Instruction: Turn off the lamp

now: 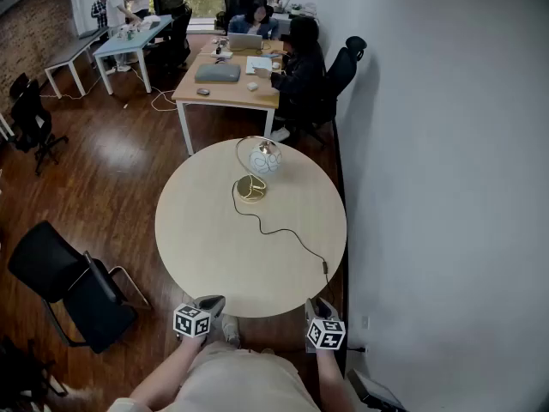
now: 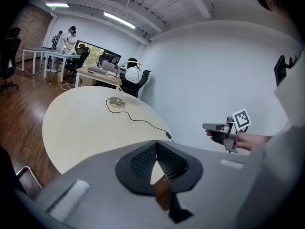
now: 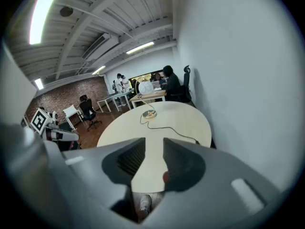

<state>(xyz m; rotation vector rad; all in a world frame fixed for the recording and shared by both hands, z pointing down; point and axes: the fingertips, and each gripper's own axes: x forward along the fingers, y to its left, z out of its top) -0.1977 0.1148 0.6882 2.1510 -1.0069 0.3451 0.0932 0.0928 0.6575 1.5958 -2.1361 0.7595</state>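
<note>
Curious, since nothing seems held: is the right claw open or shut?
Open. The right claw shows jaws apart, only the table visible between them.

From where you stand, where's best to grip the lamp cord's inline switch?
Probably the right gripper, from the near table edge, jaws across the narrow sides of the inline switch. It's a small block lying flat in line with the cord, close to that edge on the right.

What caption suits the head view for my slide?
The left gripper and right gripper hover near the round table; the lamp stands at its far side, cord trailing toward them.
</note>
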